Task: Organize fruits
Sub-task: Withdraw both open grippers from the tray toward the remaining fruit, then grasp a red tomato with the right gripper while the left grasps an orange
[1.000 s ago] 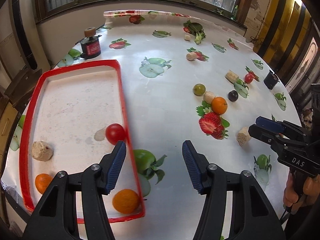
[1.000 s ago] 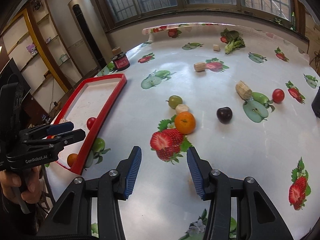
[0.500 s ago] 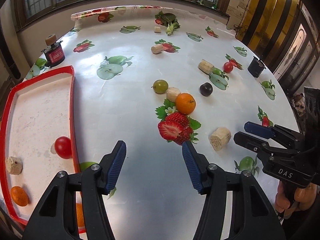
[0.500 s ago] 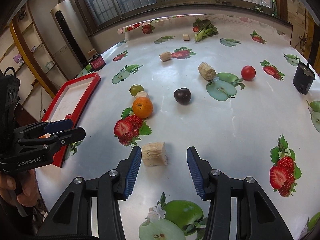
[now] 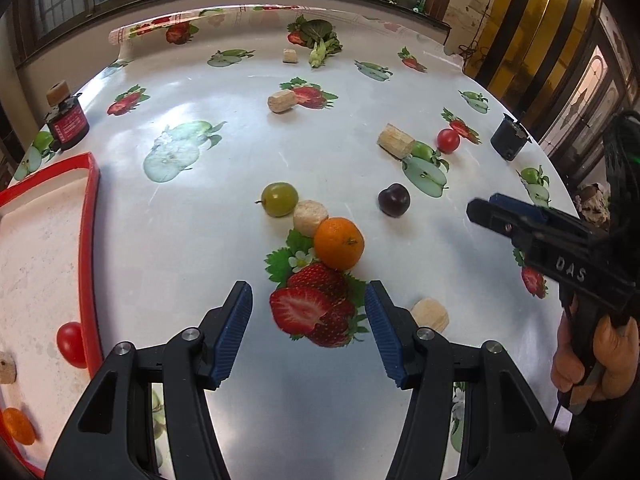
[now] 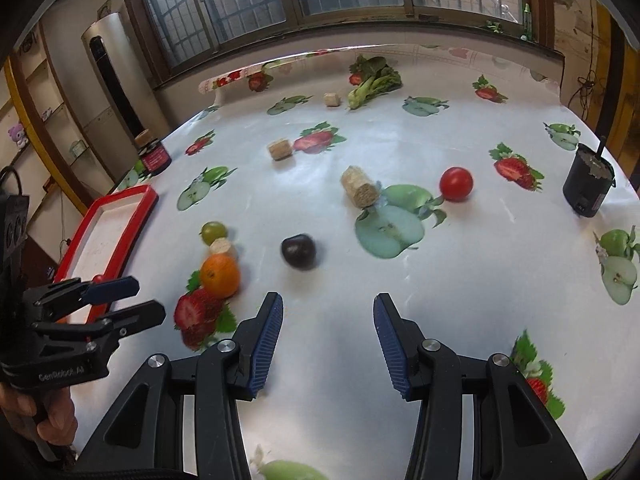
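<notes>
My round table with the fruit-printed plastic cloth (image 5: pixel 192 240) carries everything. The red-rimmed rectangular tray (image 5: pixel 89 240) sits at nine o'clock; only my left view shows its contents: a red cherry tomato (image 5: pixel 71 344) against the rim and an orange fruit (image 5: pixel 18 426) at the lower edge. My left gripper (image 5: pixel 308 330) is released, empty, over a printed strawberry; the loose round orange (image 5: pixel 339 243) lies at twelve o'clock, touching a pale cork-like chunk (image 5: pixel 310 217). My right gripper (image 6: pixel 328 344) is likewise spread, empty; the dark plum (image 6: pixel 298 252) lies at eleven o'clock. Only my right view shows the grey standing cylinder (image 6: pixel 112 80) by the window.
</notes>
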Available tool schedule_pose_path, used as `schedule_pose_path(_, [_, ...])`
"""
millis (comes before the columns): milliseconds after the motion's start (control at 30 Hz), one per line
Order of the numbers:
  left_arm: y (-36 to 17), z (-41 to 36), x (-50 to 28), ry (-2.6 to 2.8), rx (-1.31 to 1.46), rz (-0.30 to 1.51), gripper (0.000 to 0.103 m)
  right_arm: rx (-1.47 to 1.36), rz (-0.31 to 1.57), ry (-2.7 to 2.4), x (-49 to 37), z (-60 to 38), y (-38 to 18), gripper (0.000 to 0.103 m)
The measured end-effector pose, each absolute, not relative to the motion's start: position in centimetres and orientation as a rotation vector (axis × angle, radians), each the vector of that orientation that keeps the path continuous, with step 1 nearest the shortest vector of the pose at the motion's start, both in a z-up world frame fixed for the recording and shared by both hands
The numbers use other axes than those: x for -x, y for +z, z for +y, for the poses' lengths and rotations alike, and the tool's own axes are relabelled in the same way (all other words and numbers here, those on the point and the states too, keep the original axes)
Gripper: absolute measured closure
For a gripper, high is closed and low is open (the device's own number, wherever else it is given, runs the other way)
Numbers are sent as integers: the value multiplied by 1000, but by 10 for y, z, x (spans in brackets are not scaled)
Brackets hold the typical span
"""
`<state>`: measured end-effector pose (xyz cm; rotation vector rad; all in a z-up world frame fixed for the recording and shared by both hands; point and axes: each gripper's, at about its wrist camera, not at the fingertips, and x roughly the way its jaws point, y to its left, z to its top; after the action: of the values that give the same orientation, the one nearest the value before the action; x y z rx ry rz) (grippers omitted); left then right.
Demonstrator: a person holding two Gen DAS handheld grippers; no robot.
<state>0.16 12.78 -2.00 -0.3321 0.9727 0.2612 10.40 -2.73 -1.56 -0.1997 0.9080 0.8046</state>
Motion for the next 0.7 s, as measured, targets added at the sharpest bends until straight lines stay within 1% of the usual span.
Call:
schedule_pose_path(233, [-38,127,-31,269,355,1005,46,145,902,685,-180,-30,-23,54])
schedule_pose_path(367, [-47,125,-44,258,367,1028,46,132,901,622,-208,-28,-33,54])
schedule_pose_path(467, [-49,121,-48,277,334,1008,47,94,890,565,-224,-31,-39,54])
schedule_pose_path(500, [-49,120,-49,279,324,1000,54,82,898,560,-229,-31,-42,54])
schedule_pose_path(533, [-49,120,-49,281,315,993,60,74,912,560,-234,-30,-46,54])
schedule_pose_path(567, [-49,120,-49,277,311,989,68,71,924,564,-237,-29,-50,54])
schedule_pose_path(600, [-48,121,-49,264,320,986,72,75,929,563,-239,-26,-53,55])
schedule_pose_path(633, [-48,123,-49,262,324,987,72,86,923,559,-240,-24,-56,56])
schedule_pose_path(667, [-47,124,-48,262,325,988,72,102,903,556,-239,-22,-57,66])
schedule_pose_path(700, [-47,124,-47,265,324,989,72,111,899,564,-239,-19,-57,71])
